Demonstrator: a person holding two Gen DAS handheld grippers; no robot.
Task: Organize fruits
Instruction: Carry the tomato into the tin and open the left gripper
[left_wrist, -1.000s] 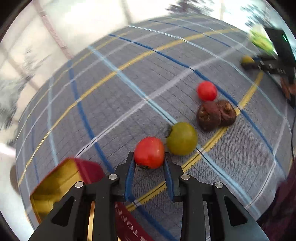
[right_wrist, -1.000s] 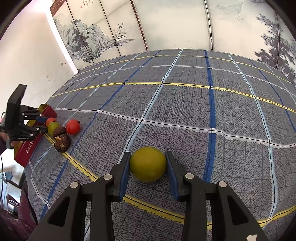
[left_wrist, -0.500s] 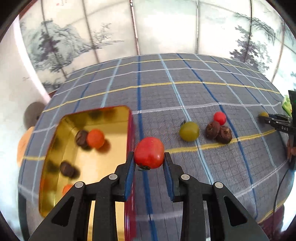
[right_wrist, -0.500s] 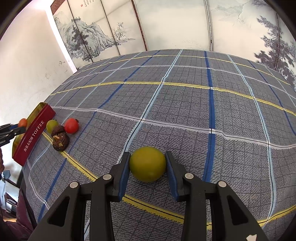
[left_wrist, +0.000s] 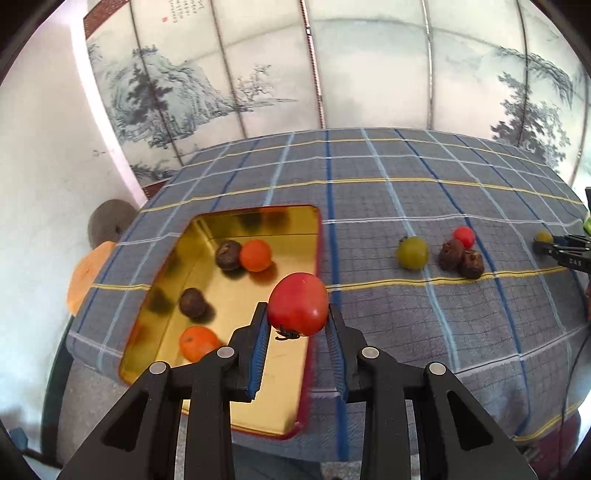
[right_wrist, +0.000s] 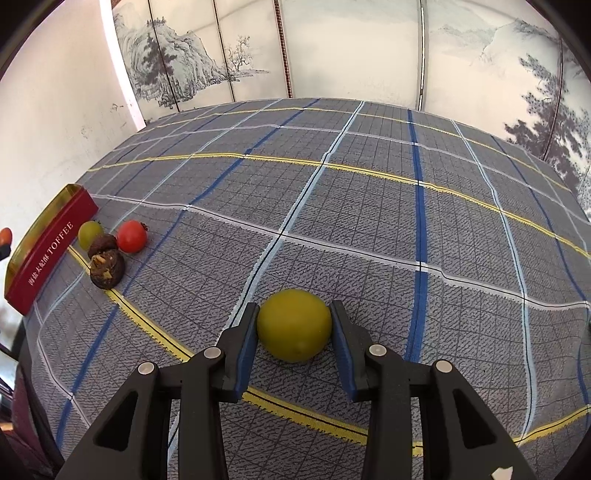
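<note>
Holding a red tomato (left_wrist: 297, 304) in my left gripper (left_wrist: 297, 325), I have its pads pressed on both sides of the fruit, which hangs above the right edge of the gold tin (left_wrist: 207, 236). The tin's open floor lies just left of and below the tomato, so I judge the drop calls for only a short shift left before I let go. Inside the tin sit two oranges (left_wrist: 255, 255) and two dark fruits (left_wrist: 192, 302), with bare floor along the near right side. My left hand is plainly the nearer one to the tin.

My right gripper (right_wrist: 294, 328) is closed on a yellow-green fruit (right_wrist: 294, 325) that rests on the cloth (right_wrist: 369, 206), well apart from the tin, which lies far off to its left at the cloth's left edge.

Farther along the cloth, right of the tin, lie a green fruit (left_wrist: 412, 253), two dark fruits (left_wrist: 461, 258) touching each other, and a small tomato (left_wrist: 464, 236) just behind them.
</note>
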